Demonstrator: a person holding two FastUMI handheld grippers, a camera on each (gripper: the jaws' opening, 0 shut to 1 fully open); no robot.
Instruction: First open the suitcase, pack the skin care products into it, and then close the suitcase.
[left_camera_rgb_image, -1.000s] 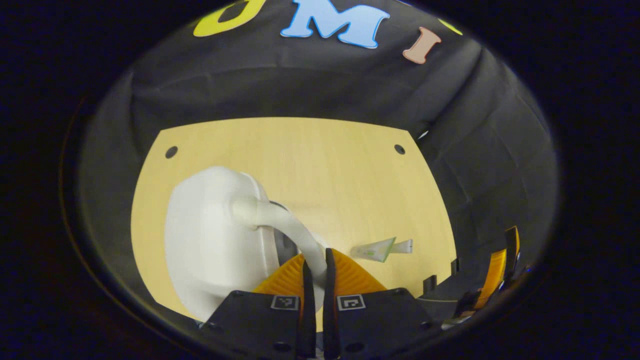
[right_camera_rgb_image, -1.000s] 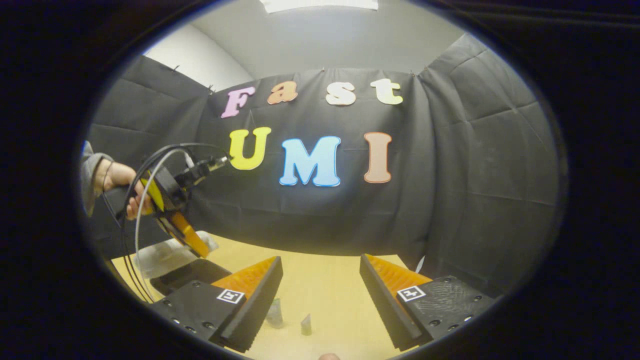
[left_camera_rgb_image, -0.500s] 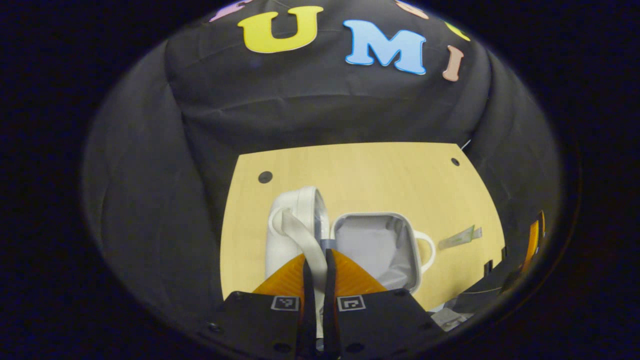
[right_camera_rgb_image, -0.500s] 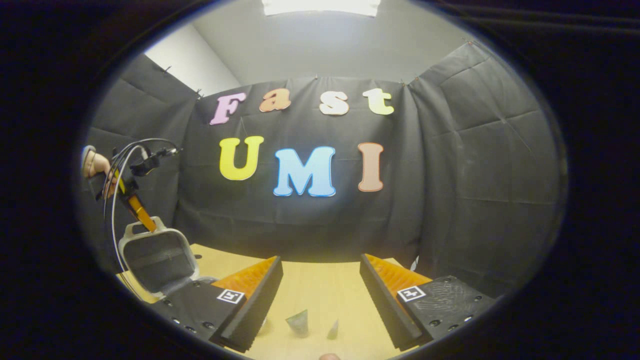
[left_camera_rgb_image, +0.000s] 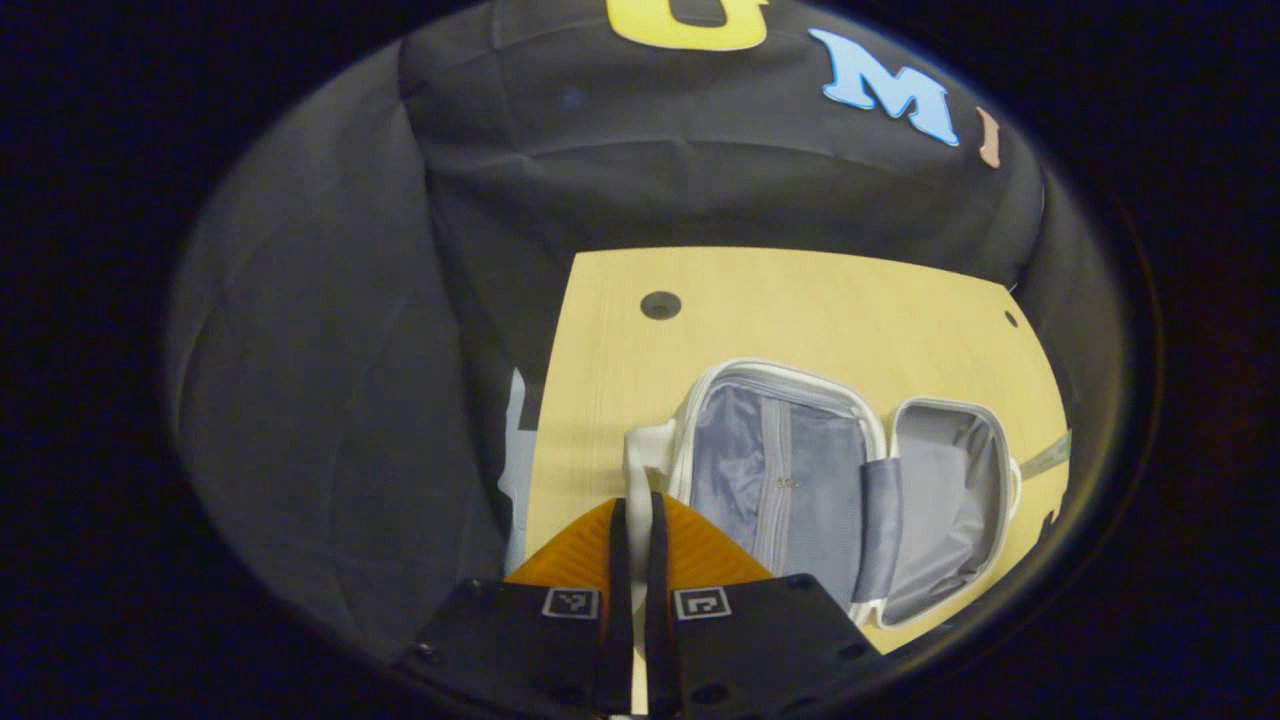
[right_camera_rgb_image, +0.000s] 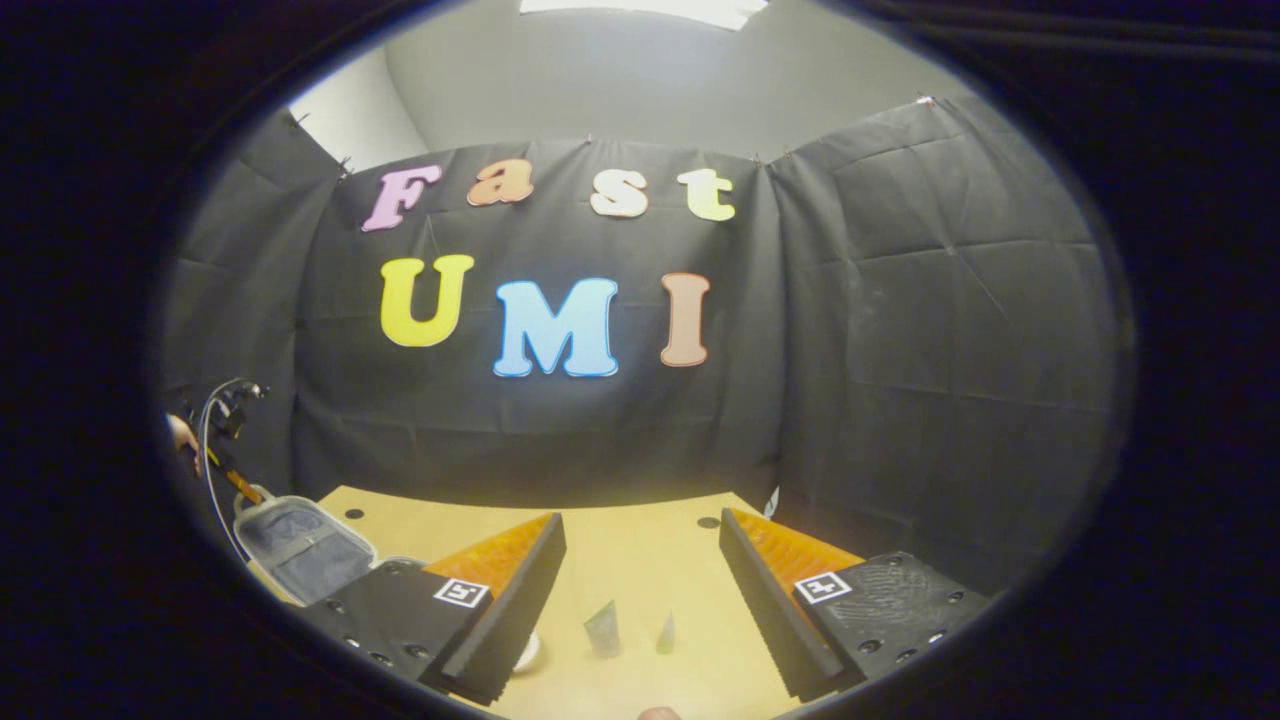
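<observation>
Suitcase (left_camera_rgb_image: 830, 480) lies open on the wooden table (left_camera_rgb_image: 800, 310), both halves spread flat, grey lining up; a zip runs down the lining of the nearer half. In the left gripper view it sits just ahead and to the right of the left gripper (left_camera_rgb_image: 632, 530). That gripper's fingers are pressed together on the white handle (left_camera_rgb_image: 640, 465) at the suitcase's near-left edge; handle passes between them.

Right gripper (right_camera_rgb_image: 640, 580) is wide apart, holding nothing, raised above the table and looking toward the booth's back wall. Between its fingers, on the table, a small greenish tube (right_camera_rgb_image: 602, 630) and a smaller tube (right_camera_rgb_image: 667, 633) beside it, apart from each other; possibly skin care items, too small to confirm. No legible labels.

In the right gripper view the open suitcase (right_camera_rgb_image: 300, 550) appears far left, with a hand (right_camera_rgb_image: 183, 435) and cables above it.
</observation>
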